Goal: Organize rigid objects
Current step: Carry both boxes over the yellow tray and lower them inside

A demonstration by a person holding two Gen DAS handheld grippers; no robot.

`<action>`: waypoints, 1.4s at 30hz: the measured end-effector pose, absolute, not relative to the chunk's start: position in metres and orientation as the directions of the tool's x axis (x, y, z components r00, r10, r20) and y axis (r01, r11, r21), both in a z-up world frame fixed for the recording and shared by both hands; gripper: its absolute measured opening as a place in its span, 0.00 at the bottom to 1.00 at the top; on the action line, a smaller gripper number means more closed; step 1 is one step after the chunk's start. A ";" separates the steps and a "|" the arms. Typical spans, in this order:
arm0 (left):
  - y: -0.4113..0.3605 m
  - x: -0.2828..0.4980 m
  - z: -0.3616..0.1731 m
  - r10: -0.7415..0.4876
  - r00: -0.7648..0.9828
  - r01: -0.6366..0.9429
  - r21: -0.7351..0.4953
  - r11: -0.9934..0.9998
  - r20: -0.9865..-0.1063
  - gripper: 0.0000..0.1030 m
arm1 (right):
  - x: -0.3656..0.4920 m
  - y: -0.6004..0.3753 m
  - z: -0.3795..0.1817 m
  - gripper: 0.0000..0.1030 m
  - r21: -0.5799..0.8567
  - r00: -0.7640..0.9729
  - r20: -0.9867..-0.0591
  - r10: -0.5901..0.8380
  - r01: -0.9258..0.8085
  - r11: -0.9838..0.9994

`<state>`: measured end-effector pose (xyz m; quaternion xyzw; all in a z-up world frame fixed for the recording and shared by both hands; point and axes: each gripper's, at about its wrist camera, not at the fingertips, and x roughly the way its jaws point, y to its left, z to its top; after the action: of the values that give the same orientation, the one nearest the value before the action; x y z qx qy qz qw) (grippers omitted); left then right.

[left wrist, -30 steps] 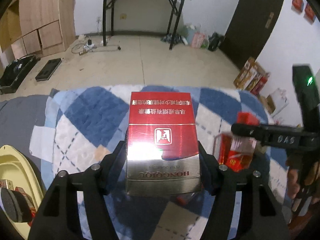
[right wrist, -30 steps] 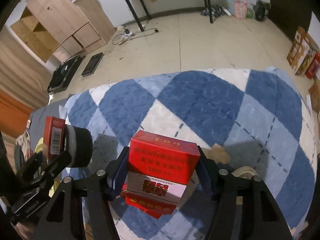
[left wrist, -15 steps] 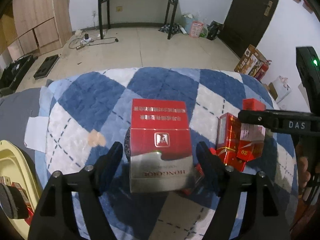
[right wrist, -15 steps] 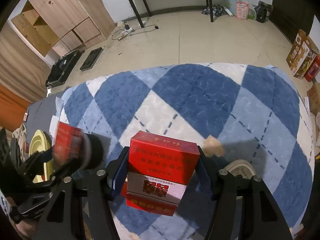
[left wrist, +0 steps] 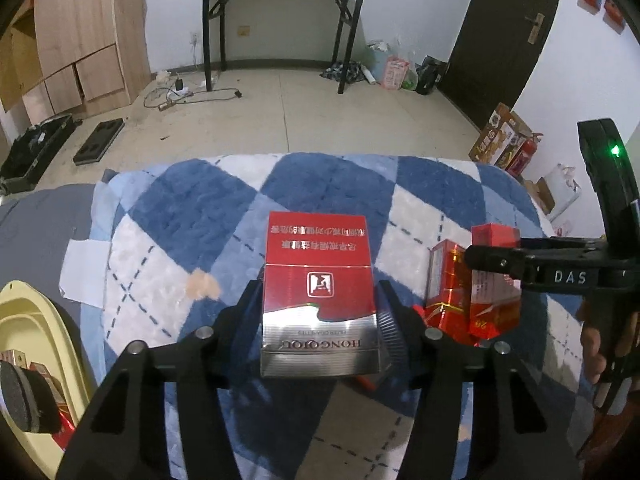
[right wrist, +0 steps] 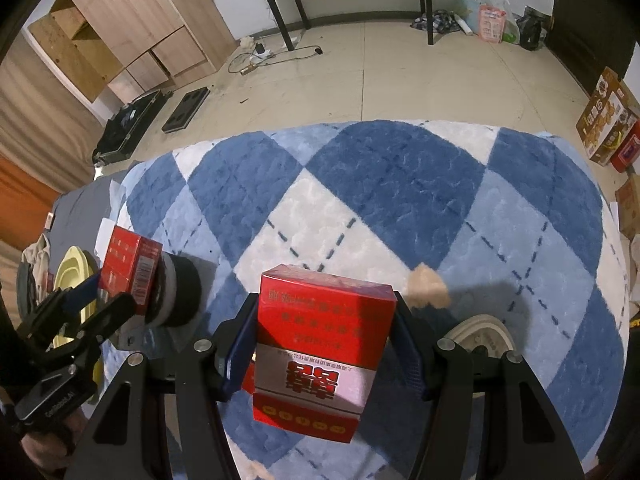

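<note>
A red and silver cigarette pack [left wrist: 318, 300] w/ a white square logo and upside-down print stands between the black fingers of the left hand-held gripper [left wrist: 320, 322]; its jaws are closing on the pack and the pads already sit against both its sides, above a plush blanket of blue, light blue & white diamonds [left wrist: 192, 216]. From the right wrist view the same pack [right wrist: 130, 270] shows side-on at far left, barcode edge outward. A second red cigarette pack [right wrist: 322, 344], w/ a pale band and gold marks along its lower edge, is gripped in the right hand-held gripper [right wrist: 324, 344], clenched on its two sides, tilted top away from the camera, also over the blanket. In the left wrist view that pack [left wrist: 494, 284] appears at right, glossy and reflective, w/ another shiny red pack [left wrist: 444, 280] just beside it; whether they touch cannot be told. A black round object [right wrist: 180, 292] sits just right of the left gripper's pack, on the blanket side. A pale yellow plastic tray [left wrist: 44, 332] lies at the left edge of the blanket, holding more red packs, partly hidden. A small tan patch [left wrist: 204, 284] marks the blanket, and a cream round object [right wrist: 484, 330] peeks out by the right gripper's finger. Beyond: beige floor, a black-legged table [left wrist: 280, 28] by the wall, wooden cabinets [left wrist: 80, 52] at left, a dark door [left wrist: 508, 32] at right.
</note>
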<state>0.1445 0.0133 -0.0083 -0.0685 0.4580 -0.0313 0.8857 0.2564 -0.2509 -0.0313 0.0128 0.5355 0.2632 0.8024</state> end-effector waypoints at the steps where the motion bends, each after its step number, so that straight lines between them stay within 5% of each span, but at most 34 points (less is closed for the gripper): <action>1: 0.014 0.144 -0.007 -0.116 0.577 -0.010 -0.149 0.989 -0.808 0.56 | 0.256 -0.251 -0.030 0.59 0.300 0.290 -0.852 0.436 -0.411 0.861; 20: 0.133 0.066 0.062 0.045 0.683 -0.175 -0.104 0.979 -0.729 0.56 | 0.204 -0.204 0.024 0.57 0.301 0.286 -0.795 0.535 -0.580 0.757; 34: 0.258 -0.048 0.036 0.235 0.615 -0.420 -0.060 0.905 -0.753 0.56 | 0.103 -0.027 0.064 0.57 0.341 0.054 -0.754 0.655 -0.820 0.460; 42: 0.281 -0.096 -0.008 0.210 0.554 -0.481 -0.104 0.870 -0.805 0.56 | 0.065 0.052 0.010 0.57 0.392 -0.054 -0.770 0.636 -0.827 0.404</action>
<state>-0.0959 0.2813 -0.0076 -0.1584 0.4279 0.1993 0.8672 0.0653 0.0523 0.0097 -0.0976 0.4886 0.5370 0.6807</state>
